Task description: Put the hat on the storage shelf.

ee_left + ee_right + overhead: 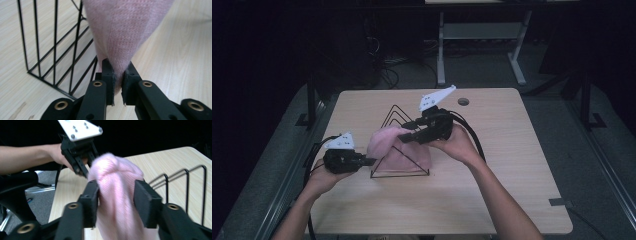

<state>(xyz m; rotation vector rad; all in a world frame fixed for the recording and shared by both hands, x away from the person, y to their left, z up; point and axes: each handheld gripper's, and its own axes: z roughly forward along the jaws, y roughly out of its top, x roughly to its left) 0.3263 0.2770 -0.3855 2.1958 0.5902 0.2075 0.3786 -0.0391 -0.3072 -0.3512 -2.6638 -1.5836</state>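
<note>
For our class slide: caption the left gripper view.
Left tongs pinch a pink knitted cloth beside a black wire rack.

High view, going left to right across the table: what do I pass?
Left gripper → pink cloth → right gripper → hole in the table top.
</note>
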